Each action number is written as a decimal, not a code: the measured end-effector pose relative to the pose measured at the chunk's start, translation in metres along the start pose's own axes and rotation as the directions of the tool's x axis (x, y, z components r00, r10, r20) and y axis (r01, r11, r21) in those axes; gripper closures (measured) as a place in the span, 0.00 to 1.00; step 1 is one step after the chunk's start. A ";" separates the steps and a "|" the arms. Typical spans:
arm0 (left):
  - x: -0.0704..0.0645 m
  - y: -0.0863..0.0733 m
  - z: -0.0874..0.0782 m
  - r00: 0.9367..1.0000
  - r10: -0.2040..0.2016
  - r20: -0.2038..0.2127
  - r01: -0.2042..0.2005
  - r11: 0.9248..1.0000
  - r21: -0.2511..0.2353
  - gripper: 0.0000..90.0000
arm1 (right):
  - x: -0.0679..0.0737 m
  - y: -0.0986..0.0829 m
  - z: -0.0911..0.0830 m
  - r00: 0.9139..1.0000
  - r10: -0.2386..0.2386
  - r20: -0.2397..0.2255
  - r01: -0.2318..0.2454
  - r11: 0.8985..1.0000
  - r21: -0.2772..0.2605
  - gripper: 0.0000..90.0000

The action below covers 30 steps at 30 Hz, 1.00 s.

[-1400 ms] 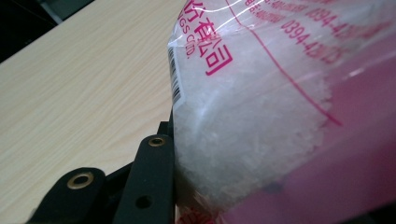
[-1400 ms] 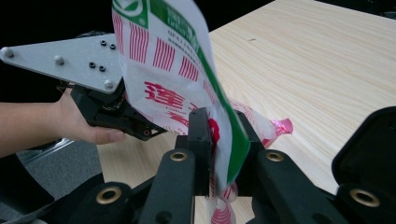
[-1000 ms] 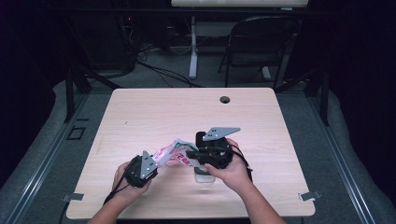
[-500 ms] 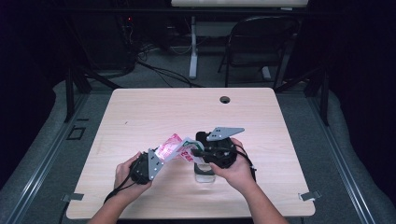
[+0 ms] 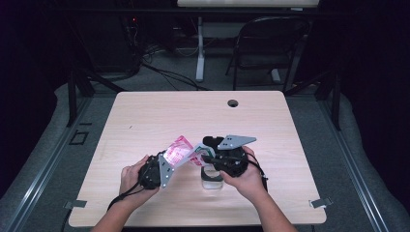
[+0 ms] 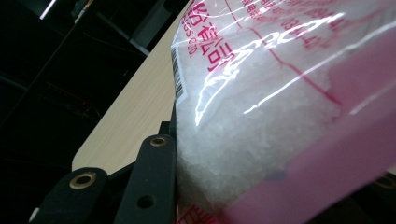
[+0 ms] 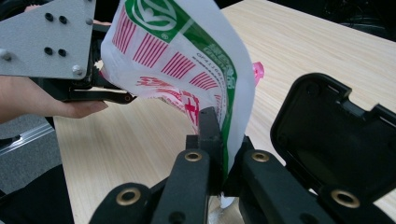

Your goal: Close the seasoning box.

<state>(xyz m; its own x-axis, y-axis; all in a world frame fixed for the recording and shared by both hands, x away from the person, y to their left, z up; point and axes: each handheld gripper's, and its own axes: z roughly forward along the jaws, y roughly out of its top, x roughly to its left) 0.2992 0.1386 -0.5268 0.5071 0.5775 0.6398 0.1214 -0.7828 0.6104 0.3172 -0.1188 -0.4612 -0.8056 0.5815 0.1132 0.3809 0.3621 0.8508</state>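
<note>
- Plastic bag (image 5: 180,151) of white granules – held above table (image 5: 145,121) between both grippers, tilted.
- L gripper (image 5: 162,169): jaws clamped on bag's lower end; granules pressed against jaw in left gripper view.
- R gripper (image 7: 219,154): jaws pinched shut on bag's green-edged end.
- Clear container (image 5: 211,180) w/ open black lid (image 7: 336,140) – under R gripper.

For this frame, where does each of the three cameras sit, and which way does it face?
High view: above the person's edge of the table, looking forward and down; both forearms, left gripper and right gripper show.
Left gripper view: rides the left gripper, looking along its jaws at the bag of white grains; one black jaw shows.
Right gripper view: rides the right gripper, facing the bag's mouth end and the black lid; the left hand shows.
All three share the bag.
</note>
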 end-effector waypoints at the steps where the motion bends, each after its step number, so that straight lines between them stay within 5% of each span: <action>1: -0.001 0.001 0.000 1.000 0.009 -0.006 -0.009 1.000 0.001 0.80 | 0.000 -0.001 0.000 1.000 0.002 0.001 -0.002 1.000 -0.002 1.00; 17: -0.004 0.008 0.000 0.995 0.078 -0.064 -0.078 0.997 0.000 0.80 | -0.007 -0.017 0.000 0.998 0.060 -0.012 -0.060 0.998 -0.023 1.00; 30: -0.002 0.015 -0.004 0.984 0.146 -0.105 -0.146 0.989 0.004 0.81 | -0.008 -0.024 -0.001 0.997 0.081 -0.011 -0.081 0.996 -0.040 1.00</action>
<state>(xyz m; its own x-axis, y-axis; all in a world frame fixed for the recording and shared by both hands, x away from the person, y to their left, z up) 0.2971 0.1264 -0.5169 0.4273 0.4783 0.7672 0.0496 -0.8597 0.5084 0.3139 -0.1324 -0.4817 -0.7773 0.6006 0.1874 0.4264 0.2838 0.8588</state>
